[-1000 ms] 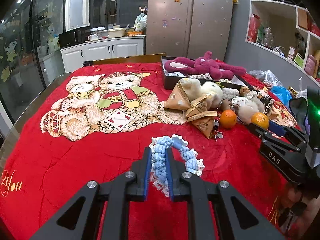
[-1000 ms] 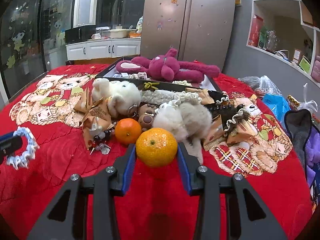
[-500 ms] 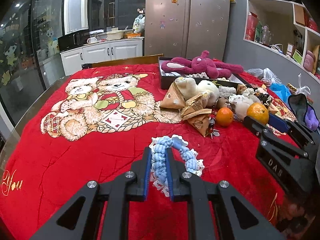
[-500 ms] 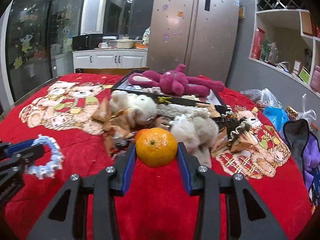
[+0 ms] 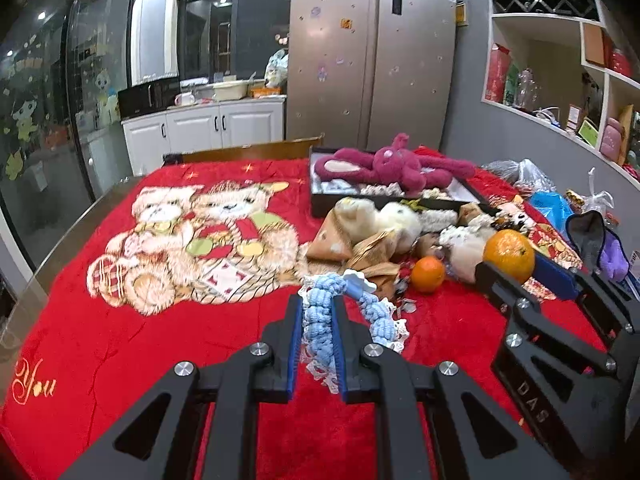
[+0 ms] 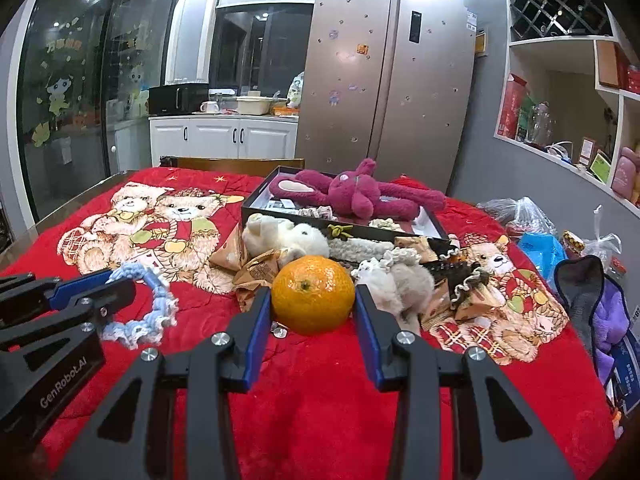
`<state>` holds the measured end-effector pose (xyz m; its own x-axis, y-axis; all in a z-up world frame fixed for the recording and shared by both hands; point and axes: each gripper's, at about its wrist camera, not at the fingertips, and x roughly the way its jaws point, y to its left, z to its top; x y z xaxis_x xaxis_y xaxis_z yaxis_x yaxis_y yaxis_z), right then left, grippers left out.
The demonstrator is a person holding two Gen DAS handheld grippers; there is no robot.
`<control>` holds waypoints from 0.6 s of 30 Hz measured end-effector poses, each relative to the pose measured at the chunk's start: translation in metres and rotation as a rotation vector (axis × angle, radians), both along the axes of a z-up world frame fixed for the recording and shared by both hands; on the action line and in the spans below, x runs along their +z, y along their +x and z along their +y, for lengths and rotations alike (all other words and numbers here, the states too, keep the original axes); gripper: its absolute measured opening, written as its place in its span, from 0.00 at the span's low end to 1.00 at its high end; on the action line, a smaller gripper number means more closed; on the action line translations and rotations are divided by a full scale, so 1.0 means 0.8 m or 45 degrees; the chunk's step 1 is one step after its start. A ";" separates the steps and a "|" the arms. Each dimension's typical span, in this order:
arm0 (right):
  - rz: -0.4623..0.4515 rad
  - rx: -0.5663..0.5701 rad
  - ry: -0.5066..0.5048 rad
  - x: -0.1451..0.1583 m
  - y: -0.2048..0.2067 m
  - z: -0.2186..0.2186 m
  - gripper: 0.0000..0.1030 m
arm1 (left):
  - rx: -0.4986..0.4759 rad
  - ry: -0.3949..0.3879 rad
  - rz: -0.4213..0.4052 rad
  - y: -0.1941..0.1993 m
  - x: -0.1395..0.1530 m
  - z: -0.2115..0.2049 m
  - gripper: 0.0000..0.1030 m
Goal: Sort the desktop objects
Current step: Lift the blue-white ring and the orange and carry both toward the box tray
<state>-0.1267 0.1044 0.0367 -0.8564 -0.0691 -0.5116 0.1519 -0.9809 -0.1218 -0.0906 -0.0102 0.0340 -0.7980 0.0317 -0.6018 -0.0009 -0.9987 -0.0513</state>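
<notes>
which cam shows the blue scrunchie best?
Left wrist: the blue scrunchie sits centred, pinched between the left gripper pads, with its lace trim clear. Right wrist shows the loop small at the left edge, partly hidden by that gripper.

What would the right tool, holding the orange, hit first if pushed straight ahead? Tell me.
Probably the brown paper packets and the white plush toy heaped just beyond the orange in the right tool; depth is unclear.

Steel fridge [image 6: 384,80], white cabinets [image 6: 224,136]

A table [image 6: 24,236] under a red teddy-bear blanket [image 6: 320,412] bears a black tray [image 6: 256,204], plush toys [image 6: 288,238] and a loose orange [image 5: 427,274] toward its far right corner
</notes>
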 end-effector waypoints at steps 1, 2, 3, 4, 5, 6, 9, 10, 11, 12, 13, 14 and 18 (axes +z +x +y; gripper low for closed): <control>0.000 0.000 -0.001 0.003 0.001 0.002 0.40 | -0.005 -0.004 0.007 0.000 0.003 0.003 0.14; 0.002 0.000 0.002 0.005 0.001 0.002 0.40 | -0.009 -0.006 0.012 0.000 0.006 0.005 0.14; 0.010 -0.005 0.005 0.009 0.003 0.004 0.40 | -0.014 -0.001 0.018 0.000 0.010 0.007 0.14; 0.012 -0.005 0.009 0.011 0.003 0.004 0.40 | -0.025 0.012 0.021 0.000 0.013 0.008 0.14; 0.012 -0.003 0.004 0.014 0.003 0.007 0.40 | -0.040 0.022 0.021 0.000 0.016 0.009 0.14; 0.014 -0.004 -0.004 0.017 0.003 0.009 0.40 | -0.052 0.024 0.024 -0.002 0.019 0.012 0.14; 0.026 -0.019 -0.008 0.025 0.002 0.015 0.40 | -0.068 -0.002 0.045 -0.007 0.030 0.020 0.14; 0.026 -0.019 -0.010 0.028 0.001 0.016 0.40 | -0.073 0.004 0.043 -0.008 0.032 0.021 0.14; 0.026 -0.018 -0.014 0.030 -0.001 0.017 0.40 | -0.079 0.015 0.040 -0.011 0.035 0.021 0.14; 0.030 -0.022 -0.019 0.033 -0.002 0.019 0.40 | -0.085 0.022 0.035 -0.013 0.037 0.021 0.14; 0.036 -0.026 -0.019 0.036 -0.002 0.020 0.40 | -0.085 0.022 0.032 -0.015 0.039 0.021 0.14; 0.043 -0.027 -0.015 0.039 -0.003 0.021 0.40 | -0.083 0.017 0.033 -0.017 0.040 0.022 0.14; 0.052 -0.029 -0.019 0.047 -0.008 0.025 0.40 | -0.080 0.005 0.040 -0.022 0.044 0.024 0.14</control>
